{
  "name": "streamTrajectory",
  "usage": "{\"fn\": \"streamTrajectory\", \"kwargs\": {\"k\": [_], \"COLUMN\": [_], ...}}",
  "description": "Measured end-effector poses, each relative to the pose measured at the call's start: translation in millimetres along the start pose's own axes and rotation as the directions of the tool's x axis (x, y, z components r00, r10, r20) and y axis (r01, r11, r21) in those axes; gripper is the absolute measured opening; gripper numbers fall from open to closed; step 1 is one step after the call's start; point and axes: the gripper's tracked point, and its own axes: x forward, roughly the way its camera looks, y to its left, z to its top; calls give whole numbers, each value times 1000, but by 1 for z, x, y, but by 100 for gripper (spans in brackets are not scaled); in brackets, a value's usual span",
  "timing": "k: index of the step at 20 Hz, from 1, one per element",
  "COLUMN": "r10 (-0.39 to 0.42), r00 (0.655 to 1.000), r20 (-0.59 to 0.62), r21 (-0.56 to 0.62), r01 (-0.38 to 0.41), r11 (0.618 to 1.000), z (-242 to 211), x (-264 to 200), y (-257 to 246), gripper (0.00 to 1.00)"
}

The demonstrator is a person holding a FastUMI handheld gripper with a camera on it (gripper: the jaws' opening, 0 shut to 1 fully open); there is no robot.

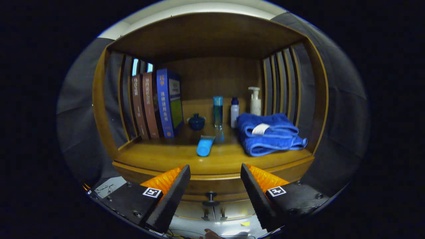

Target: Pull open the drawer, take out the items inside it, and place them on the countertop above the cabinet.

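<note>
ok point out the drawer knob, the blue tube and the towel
drawer knob (pixel 211 196), gripper view, its round head.
blue tube (pixel 205 146), gripper view, mid body.
towel (pixel 270 134), gripper view, folded top.

A home-style booth: a brown wooden slatted cabinet (pixel 212 36) whose countertop (pixel 172 156) carries upright books (pixel 159 103), toiletry bottles (pixel 234 111) and a folded blue towel (pixel 270 134).

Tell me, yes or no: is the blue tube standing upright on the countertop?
No, the blue tube lies flat on the countertop, beyond the open hand-held gripper.
</note>
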Motion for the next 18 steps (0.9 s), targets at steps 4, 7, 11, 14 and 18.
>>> {"fn": "streamTrajectory", "kwargs": {"k": [4,7,11,14,18], "r10": [1,10,12,27,31], "r00": [993,984,976,975,969], "r20": [115,175,217,221,244], "r21": [-20,-25,-34,-18,-31], "r01": [1,-6,-5,-23,-24], "r11": [1000,1000,999,1000,999], "z": [64,102,134,142,146], "x": [-35,-64,-97,-113,-127], "y": [-7,-8,-8,-6,-5], "gripper": [100,99,99,99,99]}}
